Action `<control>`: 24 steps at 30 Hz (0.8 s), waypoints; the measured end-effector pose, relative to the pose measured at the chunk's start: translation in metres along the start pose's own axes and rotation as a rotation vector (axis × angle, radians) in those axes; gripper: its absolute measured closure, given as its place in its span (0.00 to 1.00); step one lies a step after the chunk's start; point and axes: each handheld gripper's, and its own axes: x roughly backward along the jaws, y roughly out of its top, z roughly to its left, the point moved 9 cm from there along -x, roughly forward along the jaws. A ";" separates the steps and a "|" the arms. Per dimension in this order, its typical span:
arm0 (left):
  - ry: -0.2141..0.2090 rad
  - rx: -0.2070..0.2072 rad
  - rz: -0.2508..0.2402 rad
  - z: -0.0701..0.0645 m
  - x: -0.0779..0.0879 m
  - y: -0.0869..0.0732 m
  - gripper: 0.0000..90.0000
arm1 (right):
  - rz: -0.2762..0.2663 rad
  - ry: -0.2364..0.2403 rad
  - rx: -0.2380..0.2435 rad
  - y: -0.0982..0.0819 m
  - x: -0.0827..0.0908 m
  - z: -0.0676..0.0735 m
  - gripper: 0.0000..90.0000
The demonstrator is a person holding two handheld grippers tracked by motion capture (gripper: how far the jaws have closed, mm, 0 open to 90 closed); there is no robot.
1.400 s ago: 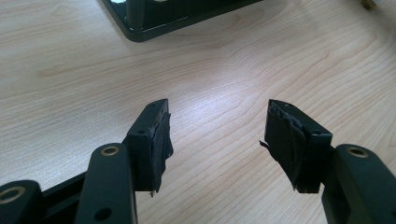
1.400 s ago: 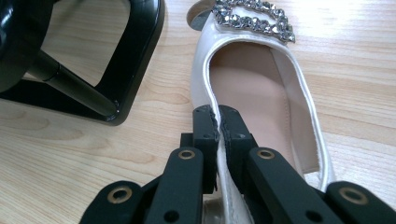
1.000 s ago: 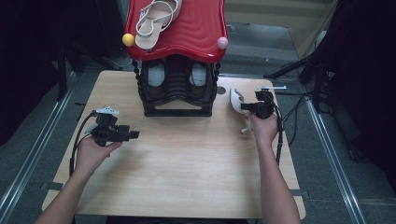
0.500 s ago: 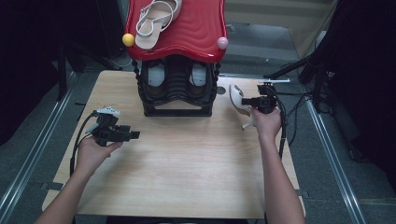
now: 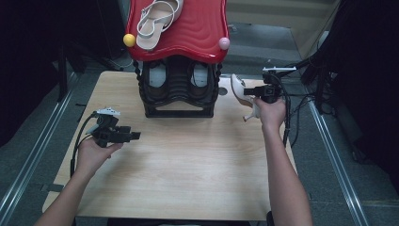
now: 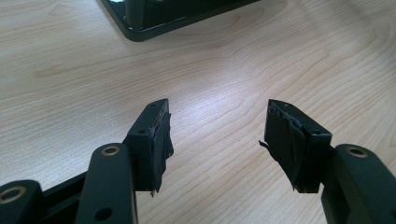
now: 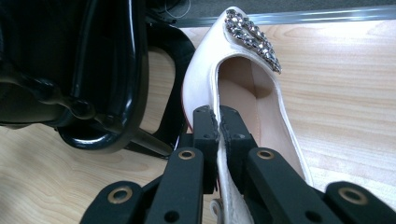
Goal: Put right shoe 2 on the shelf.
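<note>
Near the table's (image 5: 188, 188) left edge, the left claw (image 5: 134, 136) hovers just above the wood with its jaws apart and nothing between them. At the middle of the far edge stands a black shoe rack (image 5: 178, 89) with a red top (image 5: 188, 33) bearing a beige sandal (image 5: 155, 21). Just beside the rack, near the far right corner, the right claw (image 5: 248, 90) is clamped on the side wall of a white high-heeled shoe (image 5: 240, 92), held off the table with its jewelled toe (image 7: 254, 39) pointing away.

My left gripper (image 6: 217, 140) and right gripper (image 7: 219, 126) are black, with brass-ringed screw holes along the arms, worn dark pads, grey three-cornered top plates and trailing black cables; my forearms are sleeveless.
</note>
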 end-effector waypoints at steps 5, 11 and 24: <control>0.002 0.002 -0.005 -0.001 0.000 0.000 0.46 | 0.003 -0.006 0.002 0.009 0.005 0.005 0.98; 0.000 -0.002 -0.003 -0.001 -0.001 0.000 0.46 | -0.004 -0.005 -0.001 0.022 0.016 0.009 0.98; 0.003 -0.006 -0.011 -0.002 0.001 0.001 0.46 | -0.048 -0.011 0.023 0.057 0.043 0.030 0.98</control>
